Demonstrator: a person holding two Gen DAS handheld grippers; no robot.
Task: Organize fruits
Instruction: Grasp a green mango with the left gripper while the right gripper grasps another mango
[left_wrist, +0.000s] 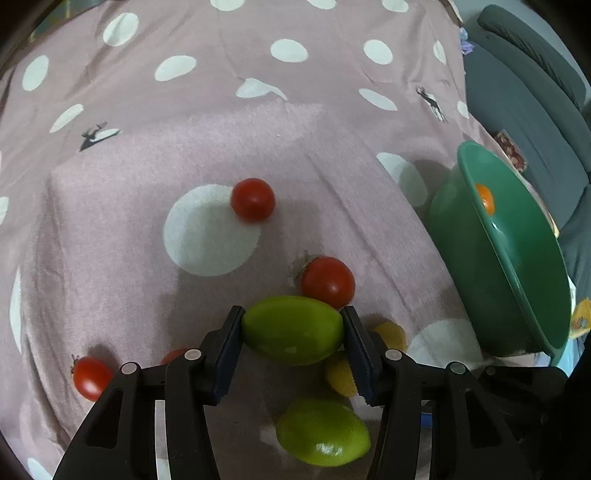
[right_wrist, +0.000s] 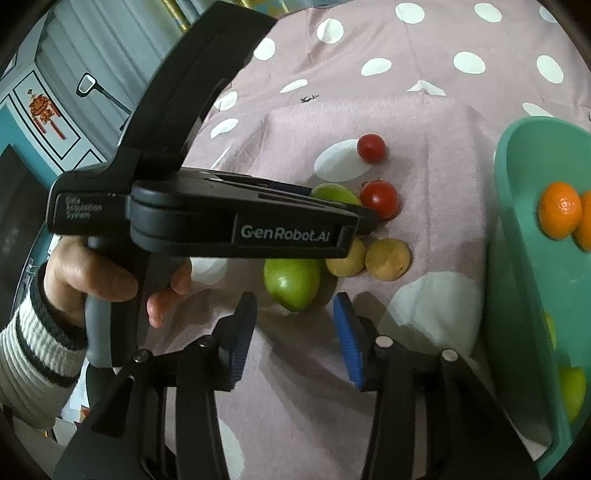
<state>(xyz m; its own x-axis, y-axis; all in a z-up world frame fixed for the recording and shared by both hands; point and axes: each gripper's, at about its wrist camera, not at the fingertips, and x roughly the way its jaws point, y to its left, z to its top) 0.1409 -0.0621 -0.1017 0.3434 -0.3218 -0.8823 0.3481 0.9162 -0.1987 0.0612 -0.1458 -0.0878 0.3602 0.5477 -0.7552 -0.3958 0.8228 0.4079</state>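
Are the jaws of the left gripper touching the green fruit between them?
Touching. In the left wrist view, both pads of the left gripper press against the ends of the green fruit, with no gap visible on either side.

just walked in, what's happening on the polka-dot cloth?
A person is sorting fruit with handheld tongs. The left tongs have their pads pressed on a green lime, with a red tomato right behind it. The right tongs stand open above the cloth with nothing between them. A second lime, two yellow fruits and more tomatoes lie loose on the cloth. The green bowl at the right already holds oranges.
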